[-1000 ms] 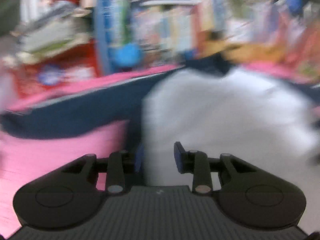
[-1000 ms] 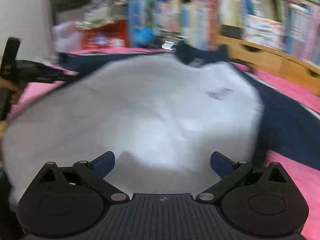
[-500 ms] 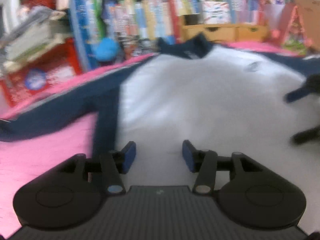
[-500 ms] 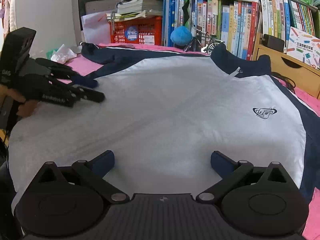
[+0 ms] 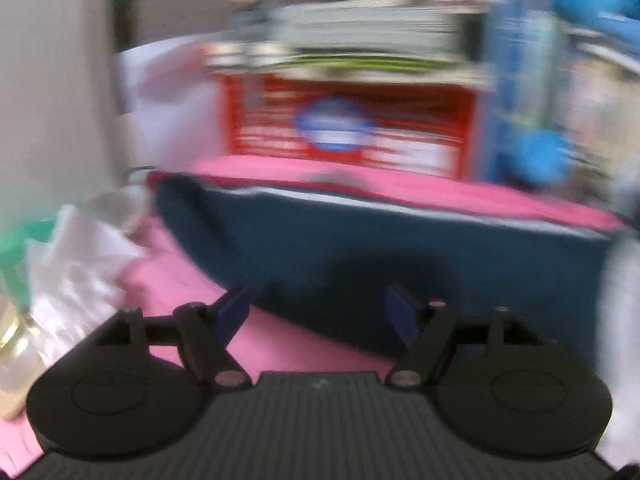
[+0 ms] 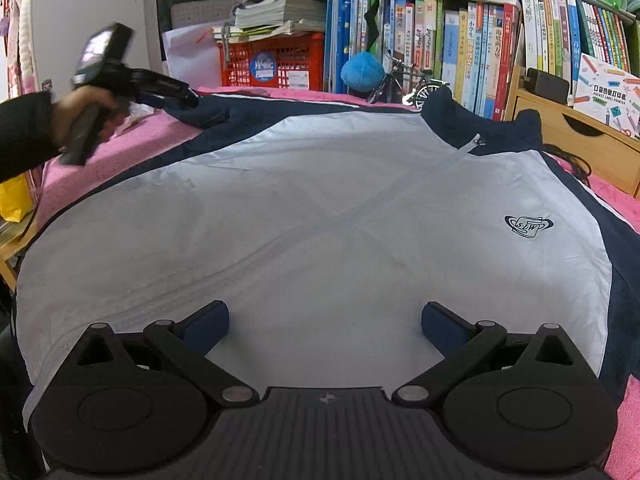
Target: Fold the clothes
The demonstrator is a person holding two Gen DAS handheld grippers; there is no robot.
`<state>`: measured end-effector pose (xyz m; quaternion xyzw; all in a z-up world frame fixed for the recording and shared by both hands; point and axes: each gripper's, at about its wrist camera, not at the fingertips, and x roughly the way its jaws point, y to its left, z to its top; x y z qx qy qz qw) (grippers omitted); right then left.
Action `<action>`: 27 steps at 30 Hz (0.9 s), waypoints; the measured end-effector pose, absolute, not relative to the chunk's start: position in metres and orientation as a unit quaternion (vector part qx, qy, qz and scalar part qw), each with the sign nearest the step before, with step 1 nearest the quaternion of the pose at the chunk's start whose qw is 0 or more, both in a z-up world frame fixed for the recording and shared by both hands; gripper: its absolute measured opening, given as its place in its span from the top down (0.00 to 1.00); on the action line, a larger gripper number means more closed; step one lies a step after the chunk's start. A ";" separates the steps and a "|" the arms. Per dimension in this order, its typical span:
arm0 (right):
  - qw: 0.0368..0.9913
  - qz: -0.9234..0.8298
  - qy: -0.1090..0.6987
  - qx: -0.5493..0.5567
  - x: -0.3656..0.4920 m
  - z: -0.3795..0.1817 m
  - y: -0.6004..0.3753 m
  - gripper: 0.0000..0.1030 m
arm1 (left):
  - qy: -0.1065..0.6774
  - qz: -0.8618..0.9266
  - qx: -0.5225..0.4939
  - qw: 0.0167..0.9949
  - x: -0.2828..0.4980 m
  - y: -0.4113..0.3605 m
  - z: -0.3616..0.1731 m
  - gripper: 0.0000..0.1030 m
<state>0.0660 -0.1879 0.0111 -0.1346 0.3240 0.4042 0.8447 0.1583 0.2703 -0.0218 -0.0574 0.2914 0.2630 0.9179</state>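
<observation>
Jacket [image 6: 320,208] lies flat on pink bedding [image 6: 120,140] ahead of right gripper [image 6: 325,320], jaws apart, empty. Left gripper [image 5: 320,314], jaws just opening, empty, faces navy sleeve [image 5: 380,248]. Red crate [image 5: 352,124] beyond; left view blurred.

Left gripper [image 5: 318,314]: now off the jacket's white front, over its navy sleeve [image 5: 380,248] near the cuff; jaws just opening wider, nothing between them; view heavily motion-blurred.
</observation>
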 end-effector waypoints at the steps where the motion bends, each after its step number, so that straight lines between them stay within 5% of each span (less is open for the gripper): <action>1: 0.845 0.404 0.324 -0.135 0.066 0.011 -0.188 0.00 | 0.289 0.282 -0.066 0.912 0.169 0.287 -0.024 0.28; 10: 0.845 0.403 0.324 -0.135 0.065 0.011 -0.187 0.00 | 0.287 0.367 -0.153 0.872 0.225 0.378 -0.045 0.29; 11: 0.845 0.403 0.324 -0.135 0.065 0.011 -0.187 0.00 | 0.284 0.368 -0.151 0.872 0.228 0.381 -0.043 0.50; 12: 0.845 0.403 0.325 -0.135 0.065 0.011 -0.188 0.00 | 0.282 0.369 -0.146 0.874 0.231 0.383 -0.042 0.91; 13: 0.845 0.403 0.325 -0.135 0.065 0.011 -0.188 0.00 | 0.281 0.371 -0.132 0.875 0.234 0.385 -0.037 0.98; 19: 0.845 0.402 0.325 -0.135 0.066 0.011 -0.188 0.00 | 0.156 0.350 0.007 0.924 0.218 0.354 -0.004 0.98; 24: 0.845 0.402 0.325 -0.134 0.066 0.012 -0.188 0.00 | 0.289 0.367 -0.088 0.880 0.229 0.391 -0.032 0.87; 27: 0.845 0.402 0.325 -0.134 0.066 0.012 -0.188 0.00 | 0.317 0.365 -0.125 0.866 0.221 0.399 -0.043 0.71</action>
